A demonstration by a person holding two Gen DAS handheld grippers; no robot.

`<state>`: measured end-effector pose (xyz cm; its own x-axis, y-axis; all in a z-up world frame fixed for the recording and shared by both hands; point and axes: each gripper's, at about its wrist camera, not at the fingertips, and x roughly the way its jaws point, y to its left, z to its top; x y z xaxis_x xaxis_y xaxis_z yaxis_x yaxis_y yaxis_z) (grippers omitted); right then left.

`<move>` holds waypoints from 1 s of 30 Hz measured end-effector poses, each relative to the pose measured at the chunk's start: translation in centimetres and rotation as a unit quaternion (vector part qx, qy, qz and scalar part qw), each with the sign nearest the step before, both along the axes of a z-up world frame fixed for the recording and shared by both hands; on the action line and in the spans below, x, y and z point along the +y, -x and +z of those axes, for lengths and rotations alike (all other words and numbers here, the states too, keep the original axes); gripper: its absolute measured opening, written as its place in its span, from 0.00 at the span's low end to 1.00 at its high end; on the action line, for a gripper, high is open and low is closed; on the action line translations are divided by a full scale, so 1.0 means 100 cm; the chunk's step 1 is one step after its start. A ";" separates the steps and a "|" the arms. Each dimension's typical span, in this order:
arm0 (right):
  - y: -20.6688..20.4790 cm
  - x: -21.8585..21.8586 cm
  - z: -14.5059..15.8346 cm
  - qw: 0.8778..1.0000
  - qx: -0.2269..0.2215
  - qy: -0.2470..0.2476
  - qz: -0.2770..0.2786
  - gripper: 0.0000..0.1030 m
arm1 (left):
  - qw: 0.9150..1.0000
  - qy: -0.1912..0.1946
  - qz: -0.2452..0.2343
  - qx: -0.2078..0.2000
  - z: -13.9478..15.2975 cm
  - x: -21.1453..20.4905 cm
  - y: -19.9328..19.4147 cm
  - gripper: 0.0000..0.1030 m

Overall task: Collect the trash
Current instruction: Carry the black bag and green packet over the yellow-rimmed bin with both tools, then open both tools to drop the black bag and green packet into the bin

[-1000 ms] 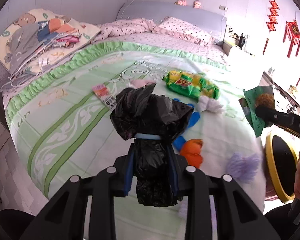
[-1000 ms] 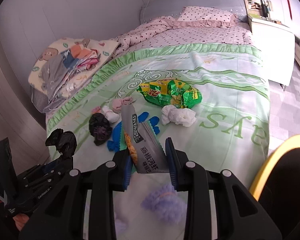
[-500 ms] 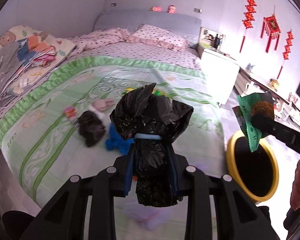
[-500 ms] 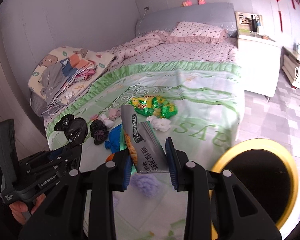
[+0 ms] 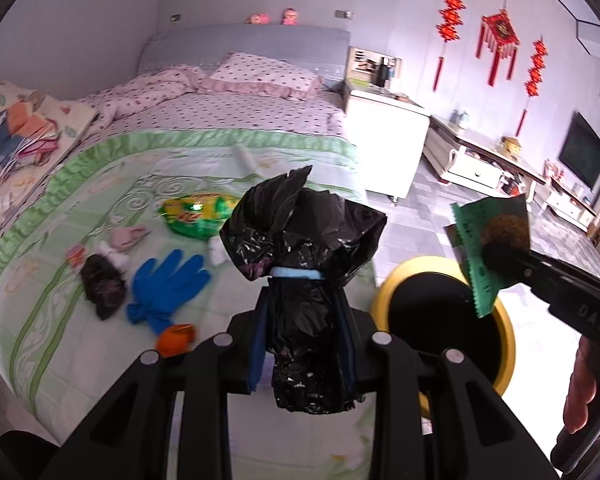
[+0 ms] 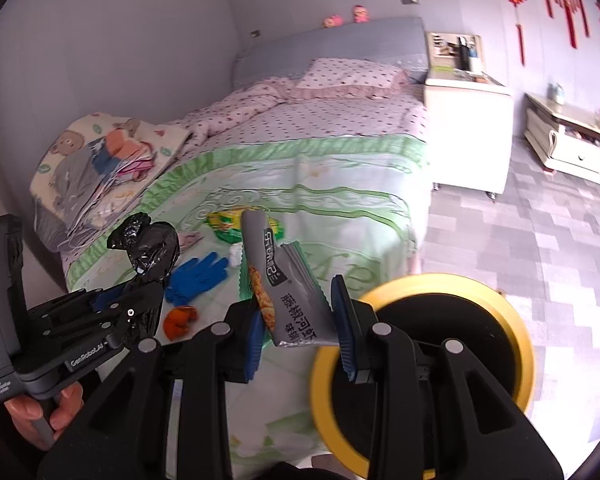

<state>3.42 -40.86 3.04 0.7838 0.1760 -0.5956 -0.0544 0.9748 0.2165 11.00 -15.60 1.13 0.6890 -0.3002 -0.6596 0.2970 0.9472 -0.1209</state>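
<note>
Left gripper (image 5: 306, 344) clamped on crumpled black plastic bag (image 5: 304, 248), held above the bed (image 5: 100, 184) edge, beside the yellow-rimmed bin (image 5: 504, 344). Right gripper (image 6: 298, 336) clamped on grey snack wrapper (image 6: 284, 280), just short of the bin mouth. Risk: releasing either now drops it on the bed or floor; light film could drift off the rim.

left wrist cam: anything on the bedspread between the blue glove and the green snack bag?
Left wrist view: between the blue glove and the green snack bag only bare bedspread; pink and white wads sit off to the left.
</note>
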 end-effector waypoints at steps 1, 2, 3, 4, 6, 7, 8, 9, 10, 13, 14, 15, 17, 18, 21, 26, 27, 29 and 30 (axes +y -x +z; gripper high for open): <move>0.002 -0.007 0.000 1.000 0.000 0.003 -0.007 0.29 | 1.000 0.000 -0.007 0.000 0.000 -0.009 0.000 0.27; 0.002 -0.011 -0.001 1.000 0.000 0.005 -0.013 0.29 | 1.000 -0.001 -0.012 0.001 0.001 -0.016 0.001 0.27; 0.004 -0.018 -0.001 1.000 0.002 0.005 -0.019 0.29 | 1.000 -0.001 -0.018 0.003 0.000 -0.024 0.001 0.27; 0.007 -0.026 -0.002 1.000 0.003 0.004 -0.025 0.29 | 1.000 0.000 -0.024 0.005 0.000 -0.032 0.001 0.27; 0.010 -0.038 -0.004 0.999 0.006 0.005 -0.038 0.29 | 0.999 0.004 -0.036 0.010 -0.002 -0.047 0.000 0.27; 0.011 -0.043 -0.005 0.999 0.007 0.005 -0.043 0.29 | 0.999 0.005 -0.041 0.012 -0.003 -0.053 0.000 0.27; 0.012 -0.049 -0.006 0.999 0.009 0.005 -0.047 0.29 | 0.999 0.005 -0.046 0.014 -0.004 -0.061 0.000 0.27; 0.013 -0.055 -0.008 0.999 0.012 0.003 -0.052 0.29 | 0.999 0.005 -0.049 0.015 -0.006 -0.068 0.000 0.27; 0.014 -0.061 -0.010 0.998 0.014 0.002 -0.056 0.29 | 0.998 0.006 -0.054 0.018 -0.008 -0.075 0.000 0.27; 0.019 -0.078 -0.017 0.998 0.018 0.000 -0.068 0.29 | 0.997 0.007 -0.066 0.030 -0.017 -0.092 -0.003 0.27; 0.019 -0.082 -0.019 0.997 0.020 -0.001 -0.071 0.29 | 0.997 0.008 -0.069 0.034 -0.019 -0.097 -0.004 0.27; 0.019 -0.088 -0.021 0.997 0.022 -0.002 -0.075 0.29 | 0.996 0.009 -0.074 0.040 -0.024 -0.103 -0.005 0.27; 0.021 -0.097 -0.027 0.996 0.027 -0.003 -0.082 0.29 | 0.996 0.008 -0.079 0.049 -0.031 -0.109 -0.006 0.27; 0.020 -0.099 -0.030 0.996 0.030 -0.003 -0.084 0.29 | 0.995 0.006 -0.082 0.053 -0.036 -0.114 -0.009 0.27; 0.016 -0.103 -0.039 0.995 0.040 -0.006 -0.092 0.29 | 0.994 0.005 -0.087 0.066 -0.046 -0.122 -0.011 0.27; 0.012 -0.110 -0.058 0.993 0.058 -0.011 -0.105 0.30 | 0.993 0.000 -0.088 0.084 -0.061 -0.132 -0.015 0.27; 0.011 -0.113 -0.063 0.992 0.063 -0.014 -0.109 0.30 | 0.992 0.000 -0.087 0.088 -0.064 -0.133 -0.016 0.27; 0.009 -0.115 -0.071 0.991 0.072 -0.019 -0.115 0.30 | 0.992 -0.002 -0.088 0.095 -0.070 -0.136 -0.016 0.27; 0.009 -0.117 -0.075 0.990 0.076 -0.020 -0.119 0.30 | 0.991 -0.004 -0.091 0.097 -0.071 -0.137 -0.016 0.27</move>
<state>2.53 -52.57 -4.44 0.7079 0.0226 -0.7060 0.2119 0.9466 0.2429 12.59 -29.34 -5.95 0.4846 -0.4017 -0.7770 0.4351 0.8813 -0.1842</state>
